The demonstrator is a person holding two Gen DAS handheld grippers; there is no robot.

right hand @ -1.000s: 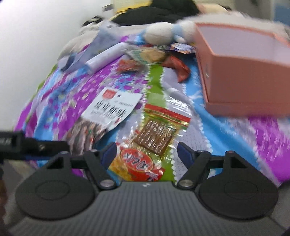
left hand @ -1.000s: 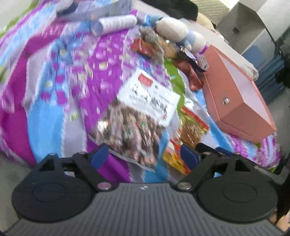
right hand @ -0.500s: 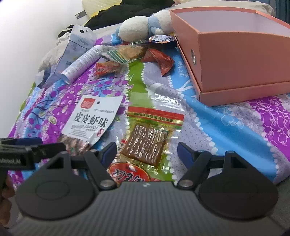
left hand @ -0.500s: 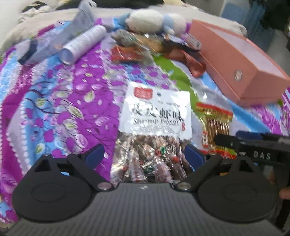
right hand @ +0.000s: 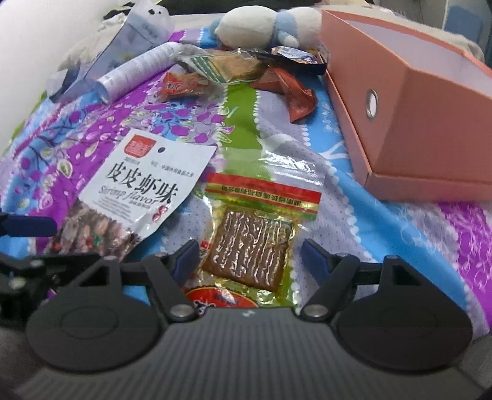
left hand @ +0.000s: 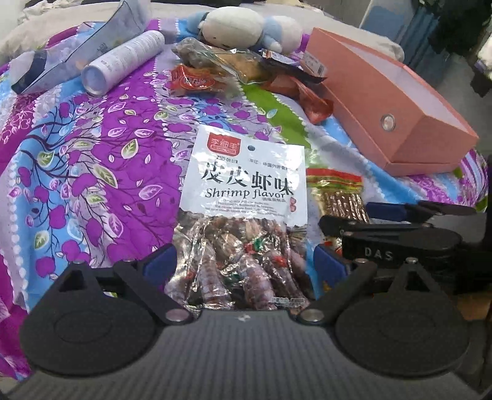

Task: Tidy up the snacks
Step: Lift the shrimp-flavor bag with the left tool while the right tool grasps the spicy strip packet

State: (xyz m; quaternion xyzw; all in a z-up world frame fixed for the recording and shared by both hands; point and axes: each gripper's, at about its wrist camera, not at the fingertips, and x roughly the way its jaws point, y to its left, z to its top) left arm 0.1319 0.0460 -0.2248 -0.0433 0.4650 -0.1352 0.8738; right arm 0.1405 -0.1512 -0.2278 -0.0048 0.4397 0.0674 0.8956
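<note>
A white "Shrimp flavor" snack bag (left hand: 246,197) lies flat on the patterned bedspread. My left gripper (left hand: 244,266) stands wide open, its blue pads on either side of the bag's clear lower end, not pressing it. A gold and red packet with a brown slab (right hand: 255,243) lies to the right of that bag. My right gripper (right hand: 249,260) straddles this packet and its jaws are closing, with a gap still between pads and packet. The right gripper (left hand: 396,221) also shows at the right of the left wrist view. An open salmon box (right hand: 412,123) sits at the right.
Several more snack packets (left hand: 233,70) are heaped at the back, near a plush toy (left hand: 243,26). A white cylinder (left hand: 123,63) and a clear pouch (left hand: 77,52) lie at the back left. The bedspread (left hand: 92,154) drops off at its front edge.
Both grippers came down closer to the bedspread over their packets. The left one rolled level and settled around the shrimp bag. The right gripper's jaws have narrowed around the gold packet.
</note>
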